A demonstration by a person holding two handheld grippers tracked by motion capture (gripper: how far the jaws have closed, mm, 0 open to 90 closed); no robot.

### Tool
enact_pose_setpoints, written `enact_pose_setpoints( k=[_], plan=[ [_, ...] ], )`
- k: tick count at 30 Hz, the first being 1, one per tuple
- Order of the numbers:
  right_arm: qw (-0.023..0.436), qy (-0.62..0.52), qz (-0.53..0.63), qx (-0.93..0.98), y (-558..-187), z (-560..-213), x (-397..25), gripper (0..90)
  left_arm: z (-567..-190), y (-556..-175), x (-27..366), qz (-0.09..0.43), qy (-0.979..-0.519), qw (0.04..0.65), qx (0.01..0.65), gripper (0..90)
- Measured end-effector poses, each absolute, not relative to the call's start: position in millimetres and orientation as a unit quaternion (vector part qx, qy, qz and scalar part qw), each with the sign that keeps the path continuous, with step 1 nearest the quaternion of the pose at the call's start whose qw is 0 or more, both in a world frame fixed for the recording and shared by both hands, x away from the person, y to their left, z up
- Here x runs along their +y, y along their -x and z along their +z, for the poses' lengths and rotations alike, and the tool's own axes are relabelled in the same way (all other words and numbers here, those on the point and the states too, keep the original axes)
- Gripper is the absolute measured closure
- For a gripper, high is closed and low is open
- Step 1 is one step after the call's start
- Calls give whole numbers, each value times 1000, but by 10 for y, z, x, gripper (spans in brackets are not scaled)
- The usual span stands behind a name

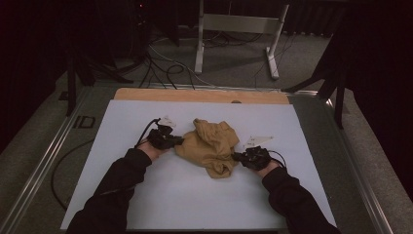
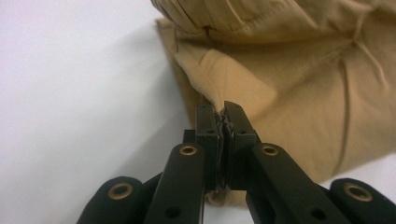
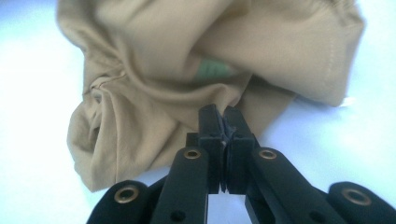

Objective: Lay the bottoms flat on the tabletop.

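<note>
A crumpled cloth (image 1: 210, 146) lies near the middle of the tabletop (image 1: 146, 195). The left tool (image 1: 176, 141) meets its left edge, the right tool (image 1: 238, 157) its right edge, slightly nearer the person. Cables (image 1: 160, 68) lie on the floor (image 1: 234, 63) behind, perhaps beside a stand (image 1: 238, 24).

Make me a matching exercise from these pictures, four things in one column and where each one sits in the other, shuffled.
1. left tool
2. right tool
3. tan garment
4. wooden strip

a. along the white mat's far edge
b. crumpled in the middle of the white mat
c. shut on the garment's right side in the high view
d. shut on the garment's left side in the high view

Pairs: 1-d, 2-c, 3-b, 4-a
</note>
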State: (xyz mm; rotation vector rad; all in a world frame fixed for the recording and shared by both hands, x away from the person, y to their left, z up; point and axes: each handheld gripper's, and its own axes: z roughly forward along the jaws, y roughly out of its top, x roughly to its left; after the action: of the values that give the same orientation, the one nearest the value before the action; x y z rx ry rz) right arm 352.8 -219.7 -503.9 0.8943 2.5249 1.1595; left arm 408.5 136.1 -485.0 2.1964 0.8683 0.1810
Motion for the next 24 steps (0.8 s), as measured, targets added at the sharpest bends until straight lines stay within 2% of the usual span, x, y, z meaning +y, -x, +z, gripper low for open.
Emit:
enact_pose_setpoints(
  k=[9, 17, 22, 24],
  plan=[
    [128, -309, 416, 846, -3373, -4856, -2297, 891, -4657, -3918, 1568, 90, -845, 399, 345, 877],
    [143, -283, 420, 850, -3081, -4674, -2217, 890, -4514, -3546, 1690, 106, -837, 418, 336, 877],
    [119, -273, 413, 860, -2921, -4721, -2174, 875, -4576, -3278, 1778, 92, -841, 414, 337, 876],
    [111, -267, 410, 865, -2873, -4743, -2165, 815, -4631, -3199, 1832, 86, -841, 411, 341, 875]
  ],
)
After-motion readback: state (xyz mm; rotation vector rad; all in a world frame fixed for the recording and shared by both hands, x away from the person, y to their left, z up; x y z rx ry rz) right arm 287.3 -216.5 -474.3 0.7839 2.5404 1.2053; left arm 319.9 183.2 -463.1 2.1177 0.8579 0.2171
